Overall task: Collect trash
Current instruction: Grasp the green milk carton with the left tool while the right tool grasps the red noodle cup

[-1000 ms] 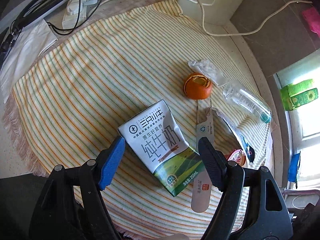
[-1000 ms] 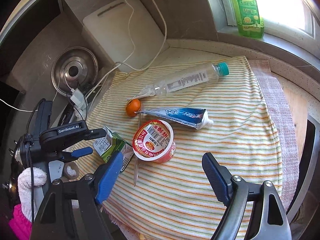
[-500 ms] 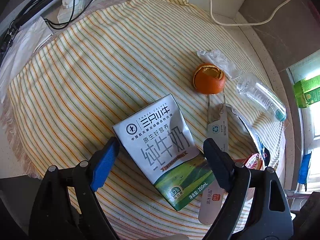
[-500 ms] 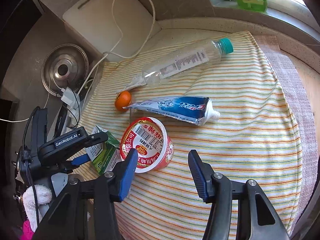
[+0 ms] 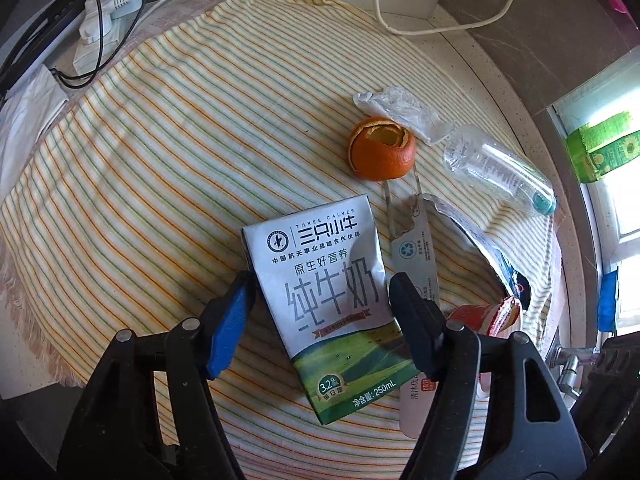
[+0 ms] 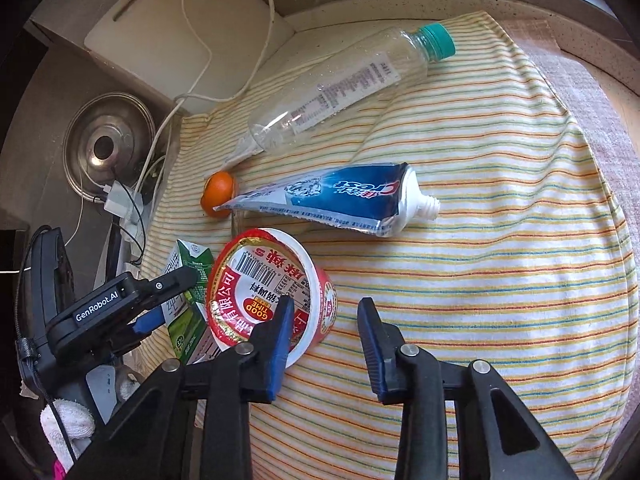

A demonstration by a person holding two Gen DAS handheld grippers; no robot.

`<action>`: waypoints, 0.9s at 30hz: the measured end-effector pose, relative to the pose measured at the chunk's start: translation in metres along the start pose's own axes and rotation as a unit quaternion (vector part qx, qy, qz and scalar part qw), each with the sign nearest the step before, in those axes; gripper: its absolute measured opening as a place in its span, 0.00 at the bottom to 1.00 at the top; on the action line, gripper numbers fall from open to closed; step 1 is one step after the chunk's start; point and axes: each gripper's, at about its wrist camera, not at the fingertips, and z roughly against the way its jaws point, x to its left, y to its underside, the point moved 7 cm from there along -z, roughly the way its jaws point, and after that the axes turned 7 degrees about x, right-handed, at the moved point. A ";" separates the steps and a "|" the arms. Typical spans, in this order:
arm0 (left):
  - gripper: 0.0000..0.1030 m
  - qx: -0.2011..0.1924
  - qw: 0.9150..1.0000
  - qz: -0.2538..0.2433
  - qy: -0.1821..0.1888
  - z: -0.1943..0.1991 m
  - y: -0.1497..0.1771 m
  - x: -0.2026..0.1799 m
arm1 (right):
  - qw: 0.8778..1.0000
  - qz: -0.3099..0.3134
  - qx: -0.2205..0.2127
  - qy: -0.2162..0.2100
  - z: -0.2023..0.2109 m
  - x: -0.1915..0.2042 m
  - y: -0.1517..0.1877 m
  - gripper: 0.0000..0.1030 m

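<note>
A white and green milk carton (image 5: 328, 280) lies flat on the striped cloth (image 5: 160, 160). My left gripper (image 5: 320, 284) is open with a finger on each side of the carton, close to its edges. It also shows in the right wrist view (image 6: 188, 280). A red and white noodle cup (image 6: 272, 288) lies on its side. My right gripper (image 6: 324, 320) is open, its left finger over the cup's rim, its right finger beside the cup. An orange peel (image 5: 382, 148), a clear bottle (image 6: 340, 84) and a toothpaste tube (image 6: 340, 200) lie farther off.
A plastic wrapper (image 5: 400, 110) and a flat paper tag (image 5: 414, 256) lie by the orange peel. A power strip with cables (image 5: 104, 12) sits past the cloth's far left edge. A white board (image 6: 180, 28) and a steel lid (image 6: 106, 144) stand behind.
My left gripper has moved forward so its fingers now straddle the carton and have narrowed. My right gripper has dropped toward the noodle cup and its fingers have closed in.
</note>
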 end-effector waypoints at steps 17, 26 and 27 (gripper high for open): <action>0.65 -0.029 0.999 -0.024 0.035 0.038 0.009 0.018 | 0.999 -0.005 -0.043 -0.007 0.027 -0.001 0.002 0.03; 0.65 -0.047 0.998 -0.034 0.038 0.064 0.017 0.042 | 0.997 0.007 -0.070 -0.010 0.053 0.011 0.014 0.03; 0.65 -0.048 0.998 -0.034 0.039 0.066 0.019 0.045 | 0.997 0.010 -0.072 -0.010 0.057 0.012 0.017 0.03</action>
